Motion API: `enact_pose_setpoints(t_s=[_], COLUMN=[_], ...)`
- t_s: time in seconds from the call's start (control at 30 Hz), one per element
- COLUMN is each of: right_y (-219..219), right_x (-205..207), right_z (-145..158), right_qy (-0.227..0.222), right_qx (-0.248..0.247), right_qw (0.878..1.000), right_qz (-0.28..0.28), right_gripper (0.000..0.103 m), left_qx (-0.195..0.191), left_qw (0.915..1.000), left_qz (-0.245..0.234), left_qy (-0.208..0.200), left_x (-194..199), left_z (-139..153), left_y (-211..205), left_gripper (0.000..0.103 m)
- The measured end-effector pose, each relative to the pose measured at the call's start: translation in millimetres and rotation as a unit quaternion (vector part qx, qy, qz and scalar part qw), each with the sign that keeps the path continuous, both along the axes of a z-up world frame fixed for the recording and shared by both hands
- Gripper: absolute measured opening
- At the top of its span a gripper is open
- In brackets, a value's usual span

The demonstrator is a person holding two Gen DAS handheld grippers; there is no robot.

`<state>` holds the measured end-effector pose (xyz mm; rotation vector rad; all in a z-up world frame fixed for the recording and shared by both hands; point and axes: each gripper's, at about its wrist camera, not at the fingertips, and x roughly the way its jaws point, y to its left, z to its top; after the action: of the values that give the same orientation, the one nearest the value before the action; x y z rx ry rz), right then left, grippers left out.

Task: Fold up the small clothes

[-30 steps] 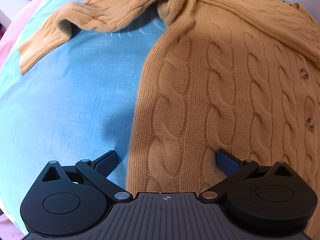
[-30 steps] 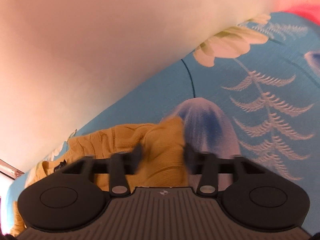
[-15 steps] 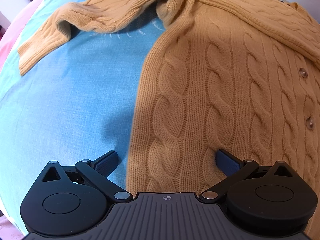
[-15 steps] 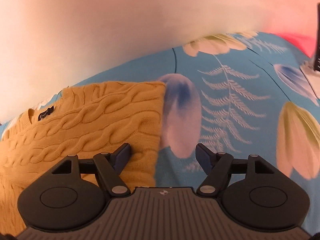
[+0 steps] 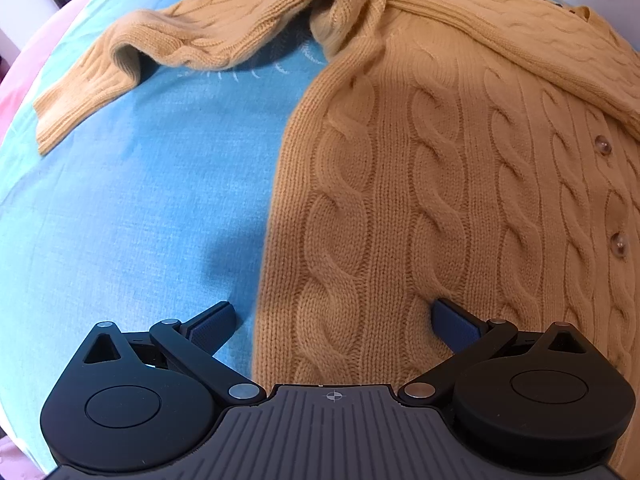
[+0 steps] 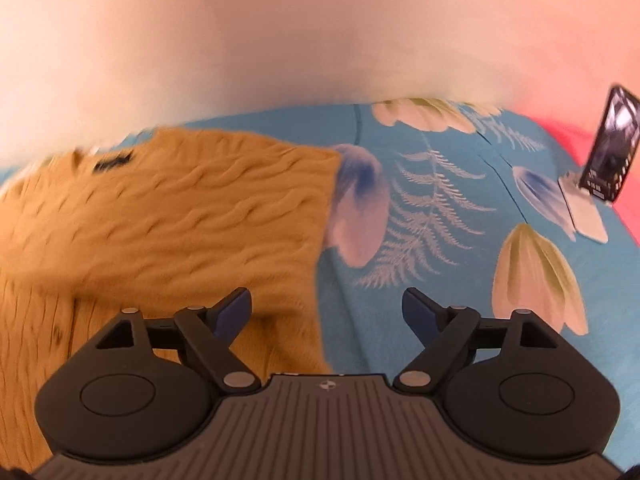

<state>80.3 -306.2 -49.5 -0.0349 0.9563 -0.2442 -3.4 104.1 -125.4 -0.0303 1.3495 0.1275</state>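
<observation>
A mustard cable-knit cardigan [image 5: 420,184] lies flat on a blue floral bedsheet [image 5: 132,216]. Its left sleeve [image 5: 168,48] stretches out to the far left; a folded part crosses the upper body. My left gripper [image 5: 334,320] is open, low over the cardigan's lower left edge, one finger over the sheet and one over the knit. In the right wrist view the cardigan [image 6: 180,220] fills the left, blurred. My right gripper [image 6: 326,308] is open and empty, straddling the cardigan's right edge.
A pale wall [image 6: 280,32] rises behind the bed. A phone on a stand [image 6: 608,152] stands at the far right on the sheet [image 6: 440,208]. Pink bedding [image 6: 600,140] borders the sheet on the right and also at the far left [image 5: 16,76].
My right gripper has let go of the sleeve, opened, and drawn back and to the right off the cardigan. The left gripper has stayed still and open.
</observation>
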Motion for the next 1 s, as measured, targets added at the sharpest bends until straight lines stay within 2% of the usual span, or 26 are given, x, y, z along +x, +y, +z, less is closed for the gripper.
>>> enact_pose_setpoints(t_s=[0.1, 0.2, 0.33, 0.4, 0.57, 0.7, 0.77, 0.87, 1.0], right_y=[8.2, 8.0, 6.2, 13.7, 30.6, 26.0, 29.0, 35.8, 34.5], right_x=[-14.4, -24.5, -39.4, -46.1, -56.1, -60.1, -62.0, -62.7, -62.4], right_z=[-11.3, -28.6, -19.9, -15.8, -30.9, -23.2, -22.2, -29.2, -21.6], right_qy=[0.034, 0.092, 0.079, 0.071, 0.119, 0.108, 0.104, 0.122, 0.111], right_qx=[-0.011, -0.041, -0.038, -0.036, -0.072, -0.057, -0.064, -0.085, -0.085], right_qw=[0.999, 0.995, 0.996, 0.997, 0.989, 0.992, 0.992, 0.988, 0.99], right_qz=[0.015, 0.012, -0.013, 0.003, 0.04, 0.012, 0.02, 0.044, 0.031], right_gripper=[0.087, 0.087, 0.089, 0.089, 0.092, 0.093, 0.094, 0.094, 0.093], left_qx=[0.001, 0.0, 0.0, 0.0, -0.001, -0.001, -0.001, -0.001, -0.003], left_qw=[1.0, 0.9999, 0.9998, 0.9997, 0.9996, 0.9994, 0.9993, 0.9993, 0.9994], left_qz=[-0.004, -0.008, -0.014, -0.016, -0.023, -0.025, -0.026, -0.026, -0.027], left_qy=[-0.007, -0.012, -0.016, -0.017, -0.019, -0.023, -0.025, -0.026, -0.023], left_x=[-1.7, -3.0, -4.2, -4.6, -5.1, -6.3, -7.3, -8.5, -8.0], left_z=[0.2, 0.7, 1.1, 1.1, 0.9, 2.0, 2.1, 1.9, 1.9], left_y=[-0.5, -0.4, -0.2, -0.3, -1.0, -0.7, -1.2, -1.3, -0.4], left_gripper=[0.103, 0.103, 0.103, 0.103, 0.103, 0.103, 0.103, 0.103, 0.103])
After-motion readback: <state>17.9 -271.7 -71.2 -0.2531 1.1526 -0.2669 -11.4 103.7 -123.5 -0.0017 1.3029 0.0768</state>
